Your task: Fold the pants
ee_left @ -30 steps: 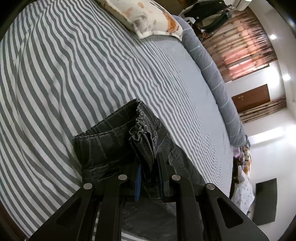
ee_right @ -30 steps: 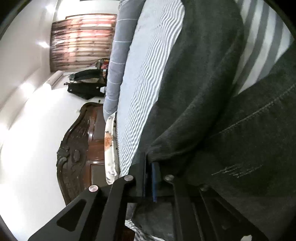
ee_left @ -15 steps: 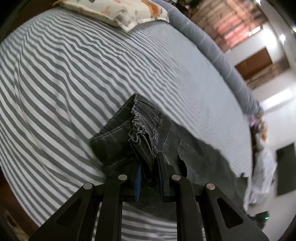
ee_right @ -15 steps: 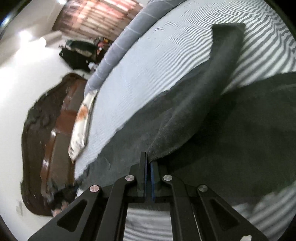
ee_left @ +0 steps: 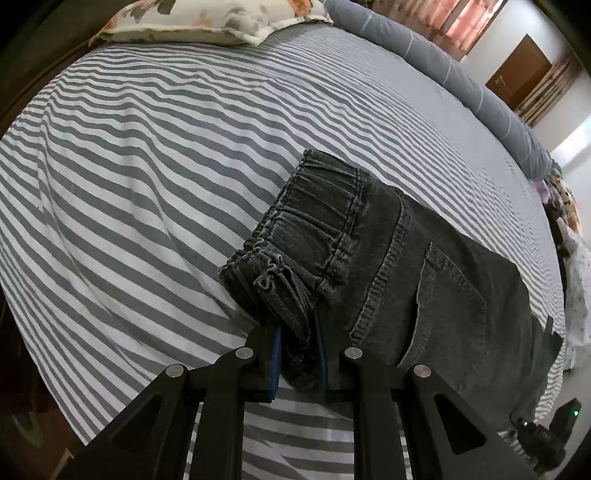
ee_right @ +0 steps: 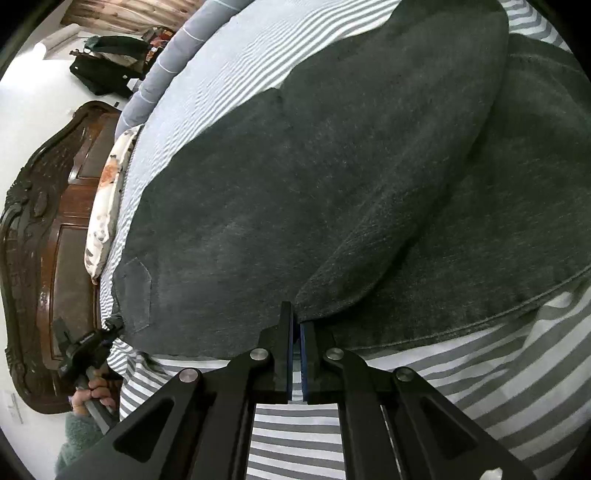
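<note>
Where the left wrist view begins, a grey-and-white striped bedsheet (ee_left: 147, 177) covers the bed, with a cream floral-print pillow (ee_left: 207, 18) at its far edge and a long grey bolster with thin white lines (ee_left: 443, 70) running to the right. Item: dark charcoal denim pants (ee_left: 406, 266), lying on the sheet, elastic waistband bunched, stitched back pocket showing; no label or writing legible. Left gripper (ee_left: 297, 354): black, blue-padded fingers, clamped on the gathered waistband edge. Right wrist view, from left: carved dark wooden headboard (ee_right: 48, 229), then the pants' broad legs spread across the sheet. Right gripper (ee_right: 296, 332): jaws nearly together, pinching a thin fold of the pant leg.
</note>
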Available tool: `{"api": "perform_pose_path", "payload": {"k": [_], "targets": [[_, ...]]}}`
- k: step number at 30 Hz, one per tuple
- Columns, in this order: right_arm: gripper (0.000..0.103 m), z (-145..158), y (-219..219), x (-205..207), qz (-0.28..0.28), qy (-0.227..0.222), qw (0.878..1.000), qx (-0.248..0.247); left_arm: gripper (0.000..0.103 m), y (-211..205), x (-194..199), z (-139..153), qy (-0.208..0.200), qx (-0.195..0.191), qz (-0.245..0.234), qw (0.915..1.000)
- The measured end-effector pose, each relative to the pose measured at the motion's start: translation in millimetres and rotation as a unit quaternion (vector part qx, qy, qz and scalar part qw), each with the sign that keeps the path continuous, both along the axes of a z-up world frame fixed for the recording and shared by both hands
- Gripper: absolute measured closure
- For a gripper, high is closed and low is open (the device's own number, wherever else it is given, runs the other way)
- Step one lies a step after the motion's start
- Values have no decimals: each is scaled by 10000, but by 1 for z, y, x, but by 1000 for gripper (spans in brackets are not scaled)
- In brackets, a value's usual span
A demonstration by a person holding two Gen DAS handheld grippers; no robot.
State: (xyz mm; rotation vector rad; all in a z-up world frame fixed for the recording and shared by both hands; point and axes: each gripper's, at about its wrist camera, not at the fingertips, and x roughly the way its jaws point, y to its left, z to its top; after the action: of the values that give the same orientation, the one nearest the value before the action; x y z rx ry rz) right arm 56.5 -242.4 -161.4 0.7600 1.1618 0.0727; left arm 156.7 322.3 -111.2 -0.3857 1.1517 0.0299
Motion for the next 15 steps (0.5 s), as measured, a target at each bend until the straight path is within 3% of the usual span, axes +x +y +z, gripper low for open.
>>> {"api": "perform_pose_path", "payload": {"k": [10, 12, 15], "targets": [[96, -5, -14, -2, -161, -115, 9980, 606, 76, -4, -18, 33, -151, 152, 48, 9998], [96, -2, -17, -2, -196, -185, 9969, 740, 74, -12, -28, 50, -406, 267, 18, 9988], [96, 2, -21, 0, -276, -280, 9942, 1003, 59, -38, -45, 79, -922, 556, -317, 9937]]}}
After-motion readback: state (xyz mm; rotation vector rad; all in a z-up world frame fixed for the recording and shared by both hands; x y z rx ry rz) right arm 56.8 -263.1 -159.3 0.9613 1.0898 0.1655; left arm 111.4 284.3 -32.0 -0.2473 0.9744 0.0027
